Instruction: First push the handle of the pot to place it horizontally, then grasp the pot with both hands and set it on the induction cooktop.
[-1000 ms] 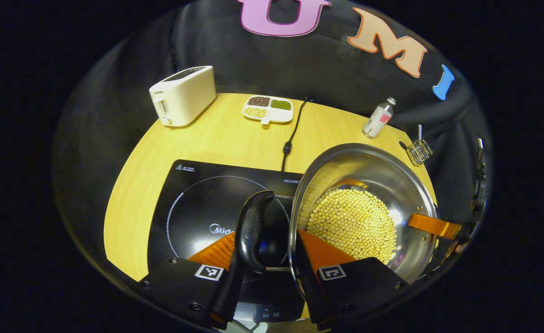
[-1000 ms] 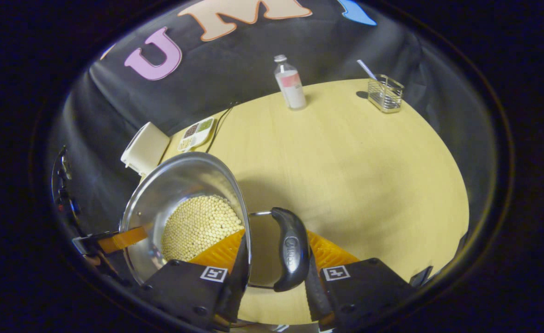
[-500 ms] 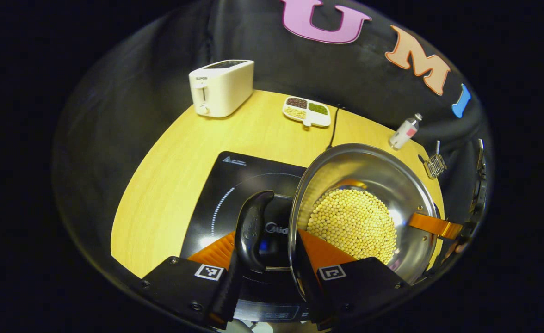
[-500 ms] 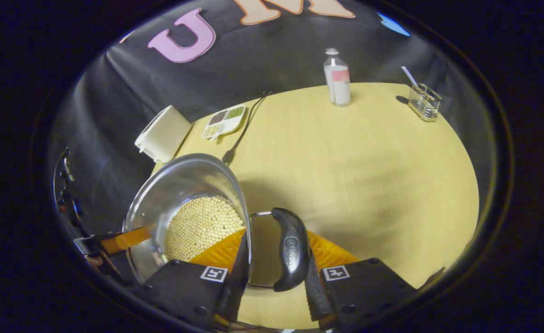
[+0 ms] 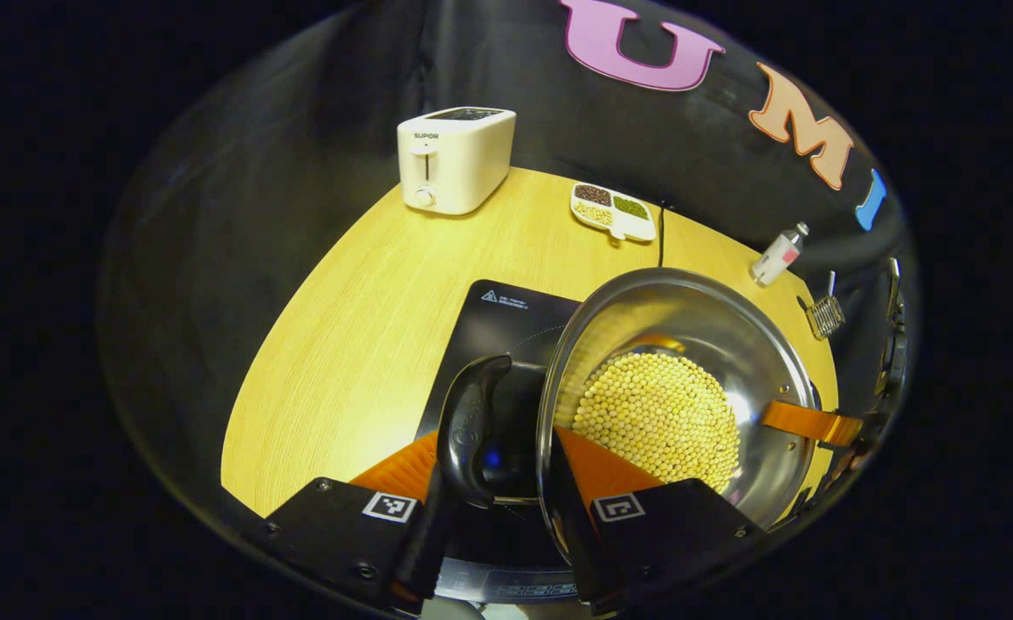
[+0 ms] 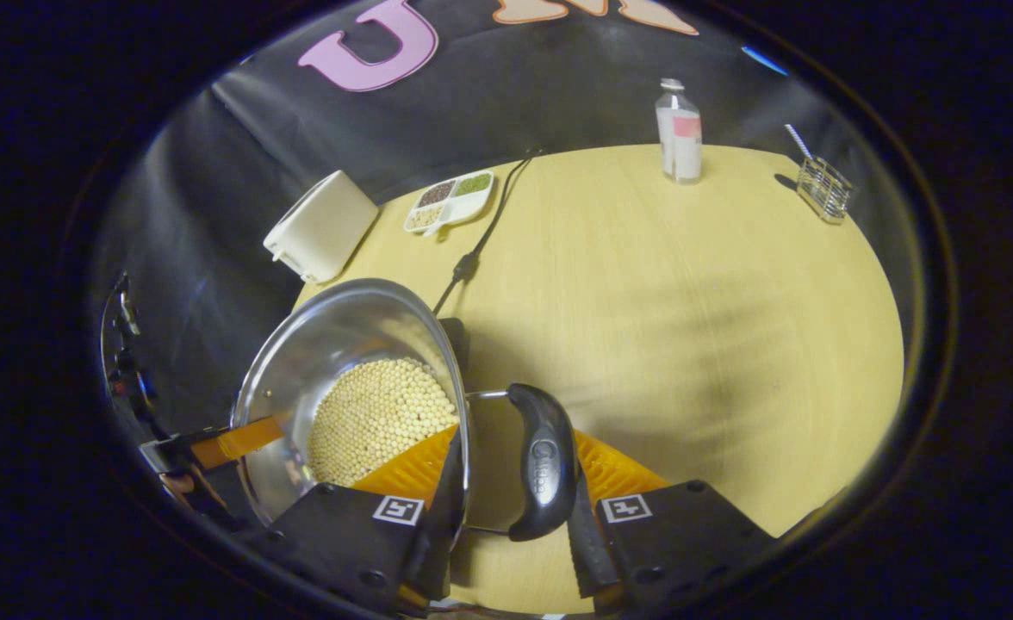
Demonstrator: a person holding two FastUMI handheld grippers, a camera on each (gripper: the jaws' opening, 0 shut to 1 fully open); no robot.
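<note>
In the left gripper view, the round steel pot of pale beans [image 5: 670, 379] hangs over the right part of the flat black induction cooktop [image 5: 506, 323] on the wooden table [image 5: 360, 301]. Behind the cooktop stand a white toaster [image 5: 455, 159] at left and a divided white dish of grains [image 5: 612, 209] to its right. Farther right, along the back edge, are a small clear bottle [image 5: 778, 255] and then a wire holder [image 5: 825, 315].

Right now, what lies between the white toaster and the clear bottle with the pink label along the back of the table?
In the left gripper view, a white divided dish of beans and a black power cord lie between the toaster and the bottle.
</note>
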